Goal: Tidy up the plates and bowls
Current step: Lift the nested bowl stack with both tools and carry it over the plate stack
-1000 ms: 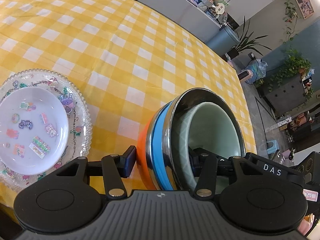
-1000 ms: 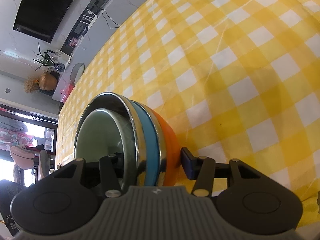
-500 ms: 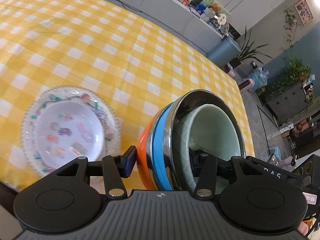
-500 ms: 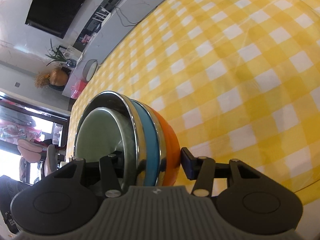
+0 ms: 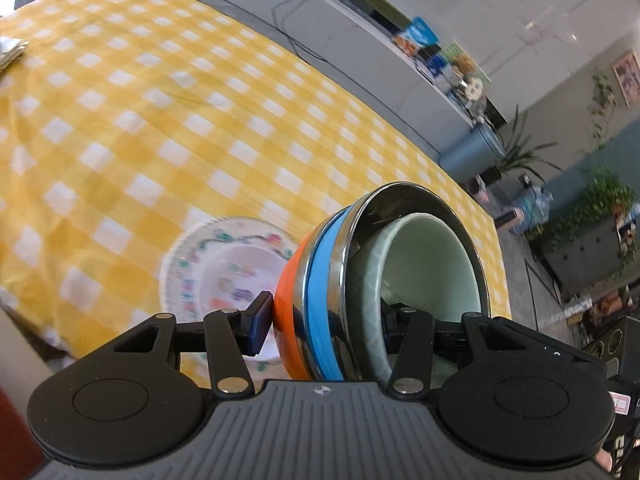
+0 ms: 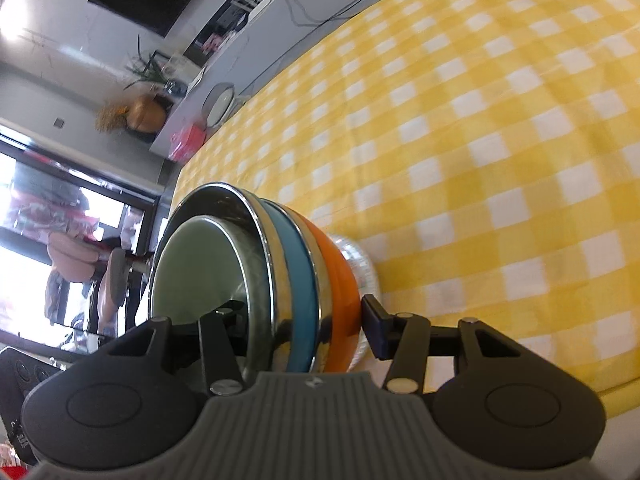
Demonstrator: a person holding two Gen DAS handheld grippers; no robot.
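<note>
A nested stack of bowls [image 5: 360, 280], orange outside, then blue, steel, and pale green inside, hangs tilted on its side above the table. My left gripper [image 5: 325, 320] is shut on its rim, one pad on the orange wall and one inside the green bowl. My right gripper [image 6: 304, 320] is shut on the opposite rim of the same bowl stack [image 6: 280, 272]. A patterned glass plate [image 5: 188, 256] with a white sticker-dotted plate on it lies on the cloth just left of the bowls, partly hidden behind them. Its glass edge [image 6: 366, 276] peeks out past the orange bowl.
The yellow-and-white checked tablecloth [image 5: 160, 120] covers the whole table; its near edge [image 6: 624, 384] drops off at the lower right. A grey counter [image 5: 320, 24] with a cable, packets and jars runs behind the table. A crumpled pale thing [image 5: 8, 52] lies at the far left.
Both grippers have lifted the bowl stack and carried it toward the plates. In the left wrist view the plates have gone from the far left to right beside and under the bowls.
</note>
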